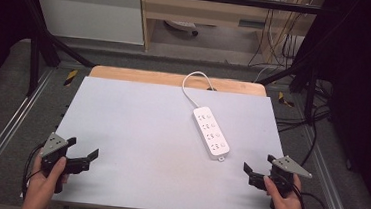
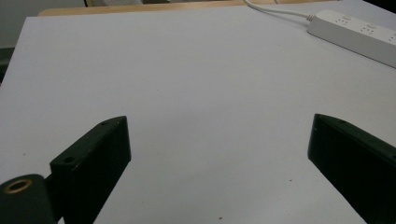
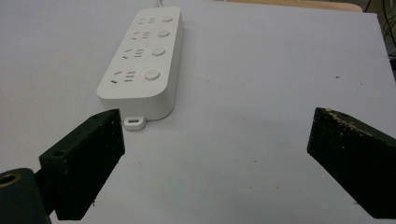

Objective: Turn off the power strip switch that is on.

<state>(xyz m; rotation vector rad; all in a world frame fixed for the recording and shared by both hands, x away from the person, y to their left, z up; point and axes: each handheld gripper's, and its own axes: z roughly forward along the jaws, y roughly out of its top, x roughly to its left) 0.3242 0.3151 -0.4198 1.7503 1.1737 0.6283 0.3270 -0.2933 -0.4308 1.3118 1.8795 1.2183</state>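
Note:
A white power strip (image 1: 211, 131) with several sockets lies on the white tabletop (image 1: 136, 126), right of centre, and its white cable (image 1: 191, 82) loops off the far edge. A hand holds my left gripper (image 1: 84, 146) at the near left corner, open and holding nothing. Ahead of its jaws is bare tabletop (image 2: 187, 70), with the power strip (image 2: 355, 32) far off at the upper right. My right gripper (image 1: 258, 163), held at the near right corner, is open too. Its own view (image 3: 217, 130) has the power strip (image 3: 142, 60) just beyond the left jaw, untouched.
The white sheet covers a wooden table whose far edge (image 1: 175, 78) shows. Black frame posts (image 1: 34, 57) stand beside the table at left and right. Cables (image 1: 317, 120) trail on the floor at right. A cabinet (image 1: 90, 12) stands at the back.

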